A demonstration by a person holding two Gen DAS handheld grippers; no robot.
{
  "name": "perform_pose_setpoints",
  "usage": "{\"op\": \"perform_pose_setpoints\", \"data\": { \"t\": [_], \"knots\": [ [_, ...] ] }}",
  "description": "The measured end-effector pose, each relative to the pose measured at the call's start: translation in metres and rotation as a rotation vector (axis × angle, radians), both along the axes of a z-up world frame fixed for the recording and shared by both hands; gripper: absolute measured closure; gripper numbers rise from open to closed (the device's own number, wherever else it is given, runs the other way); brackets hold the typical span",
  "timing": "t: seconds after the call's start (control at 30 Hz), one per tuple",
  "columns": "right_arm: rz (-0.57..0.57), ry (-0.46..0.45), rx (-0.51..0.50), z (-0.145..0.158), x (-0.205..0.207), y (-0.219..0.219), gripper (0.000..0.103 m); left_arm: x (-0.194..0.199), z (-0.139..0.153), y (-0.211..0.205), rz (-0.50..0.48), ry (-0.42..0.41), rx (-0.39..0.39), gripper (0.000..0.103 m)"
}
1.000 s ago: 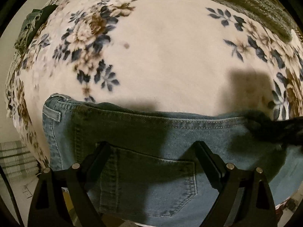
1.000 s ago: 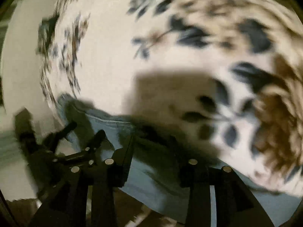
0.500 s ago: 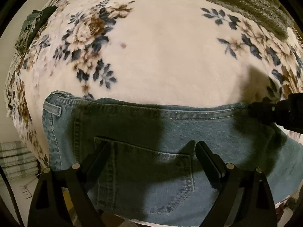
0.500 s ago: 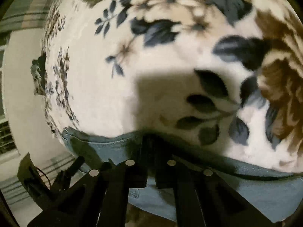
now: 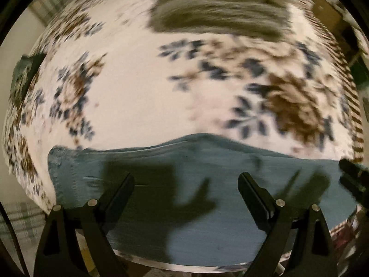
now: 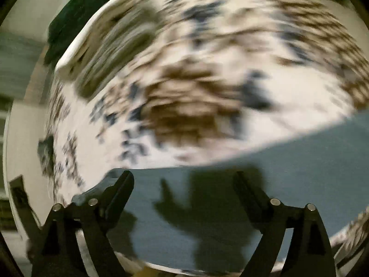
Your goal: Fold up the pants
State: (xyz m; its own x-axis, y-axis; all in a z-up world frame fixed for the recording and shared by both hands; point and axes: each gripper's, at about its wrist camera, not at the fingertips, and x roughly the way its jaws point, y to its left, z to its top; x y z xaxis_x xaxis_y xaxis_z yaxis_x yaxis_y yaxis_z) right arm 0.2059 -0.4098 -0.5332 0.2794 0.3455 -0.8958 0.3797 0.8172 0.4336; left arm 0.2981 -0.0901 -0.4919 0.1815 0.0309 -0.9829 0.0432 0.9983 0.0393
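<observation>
Hovering over the jeans [image 5: 230, 161], the left gripper [image 5: 185, 184] and right gripper [image 6: 183, 182] both have fingers spread, gripping nothing. Jeans lie flat along the near edge of the floral bed cover [image 5: 143, 97]. Step in hand appears to be regrasping; the next fold calls for pinching an edge.

Home bedroom: floral blanket [image 5: 143, 97]

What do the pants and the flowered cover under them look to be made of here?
The pants look like denim: a matte, faded blue with a thick folded top edge; blur hides the weave. The flowered cover looks like soft fleece or plush, cream with a brown and navy floral print and no sheen, though the blur leaves the pile uncertain.
</observation>
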Motion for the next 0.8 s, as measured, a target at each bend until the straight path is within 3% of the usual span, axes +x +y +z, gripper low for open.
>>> {"op": "perform_pose_setpoints", "data": {
  "t": [0.23,0.43,0.57,0.7,0.8],
  "knots": [
    [-0.236,0.073,-0.022,-0.013,-0.099,-0.091,0.009,-0.021,0.01,-0.087,-0.134,0.001,-0.022,0.011],
    [-0.619,0.103,0.091,-0.044,-0.206,-0.209,0.009,-0.045,-0.024,-0.161,-0.235,0.082,-0.025,0.011],
    [-0.765,0.035,0.202,-0.081,-0.251,-0.267,0.009,-0.062,-0.056,-0.207,-0.3,0.156,-0.065,0.011],
    [-0.788,-0.025,0.239,-0.116,-0.259,-0.298,0.011,-0.078,-0.092,-0.241,-0.354,0.233,-0.061,0.011],
    [-0.809,-0.15,0.276,-0.118,-0.254,-0.309,0.01,-0.084,-0.112,-0.249,-0.371,0.268,-0.034,0.011]
  ]
}}
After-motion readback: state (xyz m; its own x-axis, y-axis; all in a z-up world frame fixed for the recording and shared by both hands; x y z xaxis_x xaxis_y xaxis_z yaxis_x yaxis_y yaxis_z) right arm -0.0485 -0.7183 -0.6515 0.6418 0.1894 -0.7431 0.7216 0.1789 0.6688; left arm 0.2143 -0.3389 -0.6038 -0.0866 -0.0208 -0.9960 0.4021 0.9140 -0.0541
